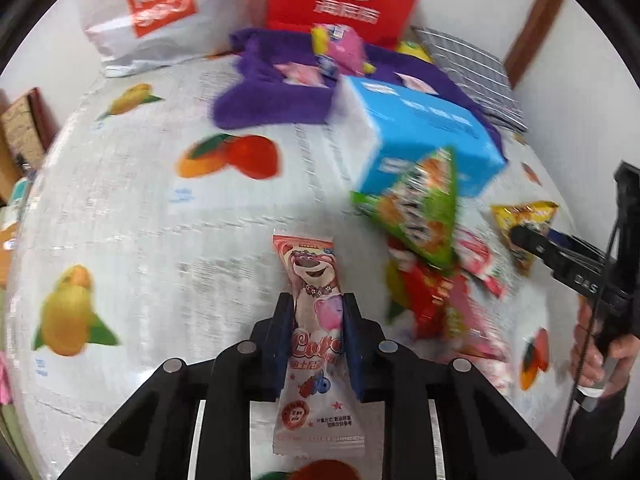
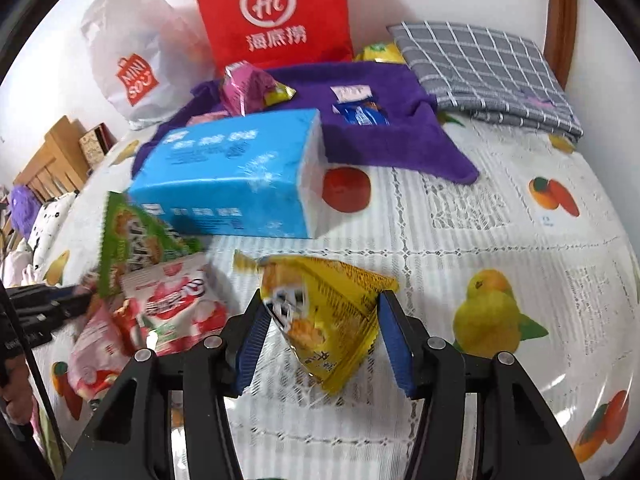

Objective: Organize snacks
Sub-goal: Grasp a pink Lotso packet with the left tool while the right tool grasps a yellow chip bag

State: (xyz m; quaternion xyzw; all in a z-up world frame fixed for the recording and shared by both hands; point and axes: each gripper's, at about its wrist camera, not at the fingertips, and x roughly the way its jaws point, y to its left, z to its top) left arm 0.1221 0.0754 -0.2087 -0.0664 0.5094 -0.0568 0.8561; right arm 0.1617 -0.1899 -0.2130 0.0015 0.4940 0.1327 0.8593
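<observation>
In the left wrist view the left gripper (image 1: 314,318) is clamped on the pink bear snack packet (image 1: 316,320), held over the near middle of the tablecloth (image 1: 160,220); the thin wrapper may slip out. In the right wrist view the right gripper (image 2: 320,332) is clamped on the yellow snack bag (image 2: 324,312); this grip looks wide, so the puffy bag could twist free near the pile of snacks (image 2: 160,300) at the left edge

A home: fruit-print tablecloth (image 2: 460,208), shopping bags (image 2: 276,12), wooden furniture (image 2: 52,152).

Pink bear-print candy packet (image 1: 314,304) pinched between left gripper (image 1: 316,308) jaws, above fruit-print tablecloth (image 1: 160,240)
</observation>
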